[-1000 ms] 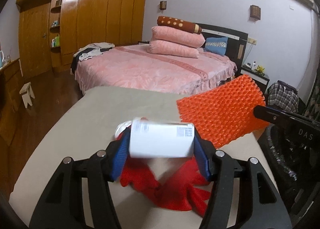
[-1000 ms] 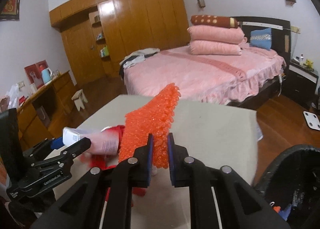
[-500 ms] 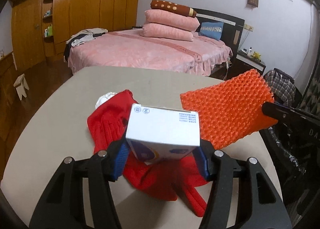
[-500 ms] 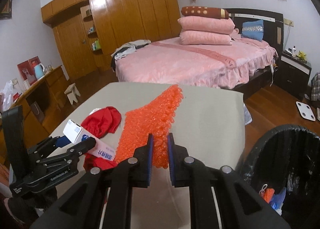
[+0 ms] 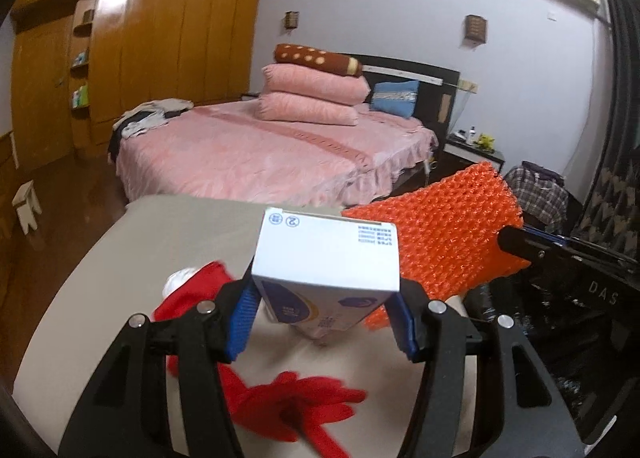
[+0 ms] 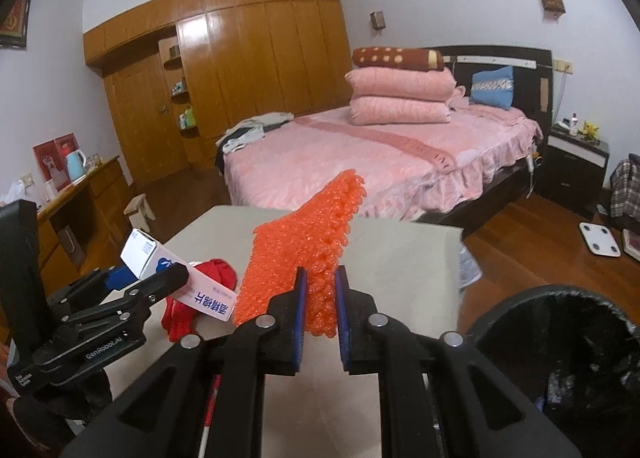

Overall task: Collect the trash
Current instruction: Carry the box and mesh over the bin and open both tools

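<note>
Nearest, we hold the left gripper (image 5: 324, 322) clamped on a white carton (image 5: 326, 258), lifted above red gloves (image 5: 296, 410) lying on the beige table (image 5: 120, 258). Beside it, our right gripper (image 6: 320, 314) pinches orange bubble wrap (image 6: 304, 246), also raised. At right stands a black trash bin (image 6: 568, 342); beyond, a pink bed (image 6: 360, 162).

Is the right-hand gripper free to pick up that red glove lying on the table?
Probably not yet. The right gripper is shut on the orange foam net, so its jaws are full. The red glove also lies beyond the left gripper and its white box.
</note>
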The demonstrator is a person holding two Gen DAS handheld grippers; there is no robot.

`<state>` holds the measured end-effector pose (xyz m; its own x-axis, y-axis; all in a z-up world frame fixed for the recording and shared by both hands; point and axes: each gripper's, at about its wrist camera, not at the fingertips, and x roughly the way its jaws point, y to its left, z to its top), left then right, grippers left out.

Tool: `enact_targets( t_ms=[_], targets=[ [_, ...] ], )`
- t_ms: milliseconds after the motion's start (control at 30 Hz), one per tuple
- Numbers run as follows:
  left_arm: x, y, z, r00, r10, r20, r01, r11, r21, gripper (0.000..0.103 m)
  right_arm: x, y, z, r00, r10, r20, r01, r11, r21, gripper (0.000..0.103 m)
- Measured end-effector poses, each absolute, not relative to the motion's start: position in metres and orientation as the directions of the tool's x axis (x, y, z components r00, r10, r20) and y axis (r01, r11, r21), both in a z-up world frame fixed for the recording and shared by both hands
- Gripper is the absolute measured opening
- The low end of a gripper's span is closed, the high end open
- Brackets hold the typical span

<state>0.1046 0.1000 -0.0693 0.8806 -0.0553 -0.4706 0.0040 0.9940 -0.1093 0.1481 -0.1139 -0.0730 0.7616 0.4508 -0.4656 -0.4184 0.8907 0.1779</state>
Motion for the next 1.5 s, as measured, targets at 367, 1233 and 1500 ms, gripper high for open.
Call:
enact_targets(
  t_ms=[367,1233,1500],
  targets=[
    [0.12,0.018,-0.062,0.868,-0.215,-0.448,0.175,0.976,-0.129,0.055,0.135,-0.191,-0.065,0.826,0.304,-0.475,-0.263,0.953,0.153,0.014],
    [0.154,-0.137,-0.105,0.709,-0.485,-0.513,0.464,0.868,-0.18,0.079,0.094,-0.359,-0.109,0.819,-0.085,-0.568,0.156,0.985,0.078,0.059],
    [0.139,-0.074,-0.101,0.776,-0.363,-0.516,0.355,0.927,-0.118,0.089,0.094,-0.324,-0.1,0.864,-0.048,-0.501,0.098,0.992,0.075,0.097]
  ],
)
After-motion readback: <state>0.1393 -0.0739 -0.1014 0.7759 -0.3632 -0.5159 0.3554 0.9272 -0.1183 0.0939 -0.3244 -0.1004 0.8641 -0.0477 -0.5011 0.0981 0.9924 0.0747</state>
